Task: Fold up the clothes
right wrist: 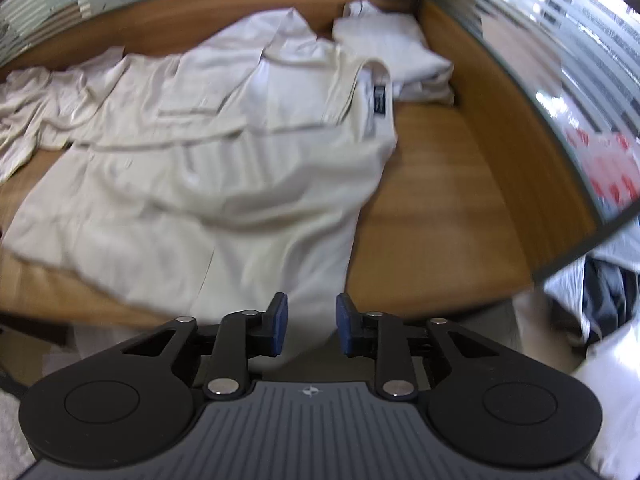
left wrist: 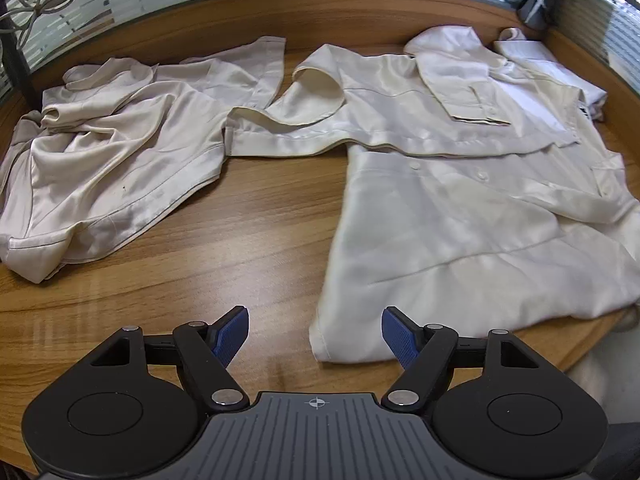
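Spanning most of the wooden table (left wrist: 260,216), a cream satin shirt (left wrist: 460,208) lies flat, buttons showing, one cuffed sleeve folded across its chest; its long axis runs from the hem at the near edge away to the collar at the far right. Left of it sits a crumpled beige shirt (left wrist: 108,168), and a folded white garment (right wrist: 392,52) rests in the far corner. A small dark neck label (right wrist: 379,99) is unreadable. The left tool (left wrist: 315,334) hovers wide open, empty, near the hem; the right tool (right wrist: 311,324) is partly open, gripping nothing.
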A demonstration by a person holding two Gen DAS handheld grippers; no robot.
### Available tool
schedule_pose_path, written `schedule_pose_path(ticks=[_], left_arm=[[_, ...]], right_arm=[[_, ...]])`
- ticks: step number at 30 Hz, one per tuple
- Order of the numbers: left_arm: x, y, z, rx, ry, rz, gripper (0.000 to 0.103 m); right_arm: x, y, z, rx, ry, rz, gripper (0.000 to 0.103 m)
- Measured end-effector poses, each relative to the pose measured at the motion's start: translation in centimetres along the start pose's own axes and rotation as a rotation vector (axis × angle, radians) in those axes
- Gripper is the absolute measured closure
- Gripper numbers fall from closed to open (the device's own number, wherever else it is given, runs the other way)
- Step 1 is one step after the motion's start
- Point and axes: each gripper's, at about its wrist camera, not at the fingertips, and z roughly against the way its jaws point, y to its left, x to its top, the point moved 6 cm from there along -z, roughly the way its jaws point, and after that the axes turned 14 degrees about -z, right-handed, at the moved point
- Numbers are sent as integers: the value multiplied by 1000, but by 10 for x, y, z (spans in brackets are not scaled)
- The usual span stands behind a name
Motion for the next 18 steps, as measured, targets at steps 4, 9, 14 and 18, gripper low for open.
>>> schedule_pose_path(ticks=[4,9,14,18], left_arm=[[12,4,-2,23,0,30,27],[31,3,-1,48,-6,54,27],[50,-8,-2,58,-12,51,27],[61,-16,-3,73,-10,62,26]], right_arm=[[48,-5,-37,5,-33,-12,53],[94,-28,-96,12,-28,-114,48],[112,-56,-154,-1,22,-227,48],[118,-66,-187,29,55,-273,48]])
